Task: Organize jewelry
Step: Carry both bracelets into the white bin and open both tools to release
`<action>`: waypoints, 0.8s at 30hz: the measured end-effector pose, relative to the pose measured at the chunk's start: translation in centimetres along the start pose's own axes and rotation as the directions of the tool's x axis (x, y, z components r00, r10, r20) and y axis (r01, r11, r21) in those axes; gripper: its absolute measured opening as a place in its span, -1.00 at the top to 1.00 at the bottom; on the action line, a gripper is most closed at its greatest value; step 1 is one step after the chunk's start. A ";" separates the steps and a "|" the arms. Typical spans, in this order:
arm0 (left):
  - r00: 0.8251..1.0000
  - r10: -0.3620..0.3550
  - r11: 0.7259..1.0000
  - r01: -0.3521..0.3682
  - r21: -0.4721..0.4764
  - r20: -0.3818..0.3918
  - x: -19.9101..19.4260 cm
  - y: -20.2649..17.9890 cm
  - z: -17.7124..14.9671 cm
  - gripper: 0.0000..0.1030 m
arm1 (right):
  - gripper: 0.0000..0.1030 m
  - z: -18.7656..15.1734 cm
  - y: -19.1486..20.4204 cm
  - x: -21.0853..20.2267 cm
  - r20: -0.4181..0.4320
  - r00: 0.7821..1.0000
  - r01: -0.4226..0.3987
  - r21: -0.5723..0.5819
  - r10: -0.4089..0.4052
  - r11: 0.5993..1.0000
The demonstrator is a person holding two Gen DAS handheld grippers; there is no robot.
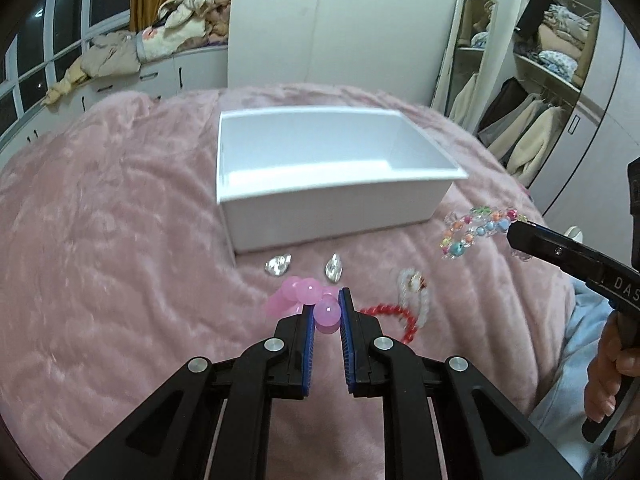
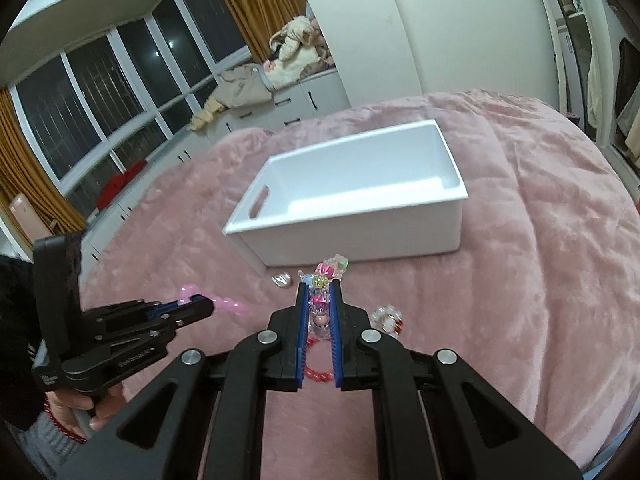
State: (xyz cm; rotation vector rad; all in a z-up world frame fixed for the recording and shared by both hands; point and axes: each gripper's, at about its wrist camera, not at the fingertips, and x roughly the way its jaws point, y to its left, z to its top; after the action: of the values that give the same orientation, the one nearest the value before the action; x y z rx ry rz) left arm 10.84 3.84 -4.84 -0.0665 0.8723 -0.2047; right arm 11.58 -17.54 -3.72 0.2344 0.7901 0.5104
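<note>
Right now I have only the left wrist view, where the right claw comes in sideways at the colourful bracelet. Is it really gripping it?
Observer: Yes. The right wrist view shows the colourful bracelet clamped inside the right claw.
Reviewer: Does the box have a handle?
Observer: Yes. The box has a slot cut in its left end wall.
Reviewer: And the pink bracelet?
Observer: Seen from the side, the pink bracelet pokes out past the tip of the left claw.
</note>
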 end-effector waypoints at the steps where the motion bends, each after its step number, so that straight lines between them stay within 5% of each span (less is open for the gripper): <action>1: 1.000 -0.001 1.000 0.001 0.005 0.009 -0.3 -0.1 0.4 0.68 | 0.80 0.4 0.0 -0.3 0.007 1.000 -0.010 0.006 0.010 1.000; 10: 0.997 -0.027 0.999 0.025 0.024 0.074 -1.4 -0.7 4.9 0.68 | 0.80 4.6 -0.1 -0.2 0.047 0.997 -0.061 0.029 0.060 0.998; 24: 0.999 0.000 1.000 0.000 0.009 0.039 3.2 0.8 10.6 0.68 | 0.80 9.4 -3.8 5.5 0.010 0.999 -0.049 0.082 0.049 0.995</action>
State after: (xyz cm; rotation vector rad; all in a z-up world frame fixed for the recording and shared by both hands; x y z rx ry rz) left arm 21.12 3.66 -0.56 -0.0624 0.8327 -0.2069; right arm 23.02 -18.04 -2.10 0.3325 0.8002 0.5235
